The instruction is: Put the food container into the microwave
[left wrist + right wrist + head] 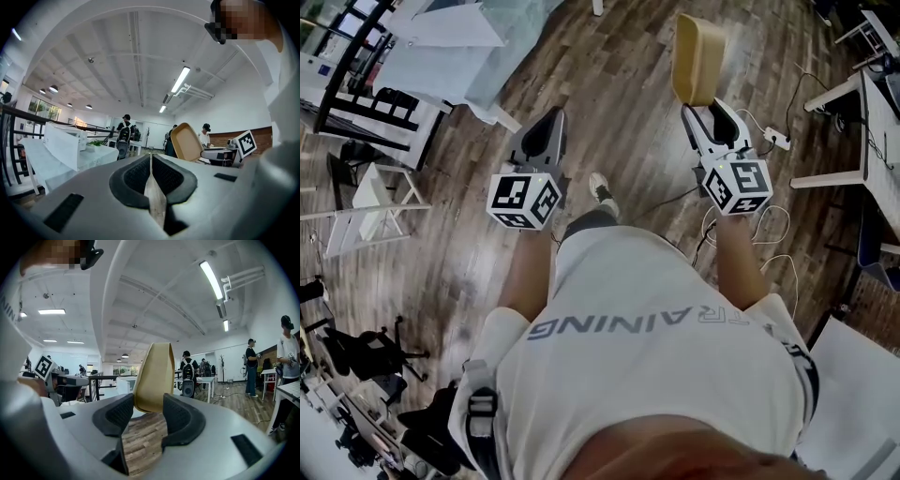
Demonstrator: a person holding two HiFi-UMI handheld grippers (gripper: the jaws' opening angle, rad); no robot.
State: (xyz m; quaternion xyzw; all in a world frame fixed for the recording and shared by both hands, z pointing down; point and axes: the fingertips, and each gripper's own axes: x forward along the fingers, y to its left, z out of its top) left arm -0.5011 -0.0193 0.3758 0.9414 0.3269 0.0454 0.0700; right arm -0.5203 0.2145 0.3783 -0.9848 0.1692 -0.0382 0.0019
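A tan food container (696, 56) stands on edge between the jaws of my right gripper (705, 105), which is shut on its lower rim. In the right gripper view the container (154, 378) rises from between the black pads (180, 420). The left gripper view shows the same container (186, 142) off to the right. My left gripper (546, 124) is held out level beside the right one, shut with nothing in it; its pads (164, 176) meet along a thin line. Both are held in the air above a wooden floor. I cannot pick out a microwave for certain.
A cloth-covered table (459, 56) carrying a white box (68, 136) stands ahead to the left. A white chair (370, 202) is at the left, and a desk (862, 112) with a power strip (775, 139) and cables is at the right. Several people (187, 376) stand farther off.
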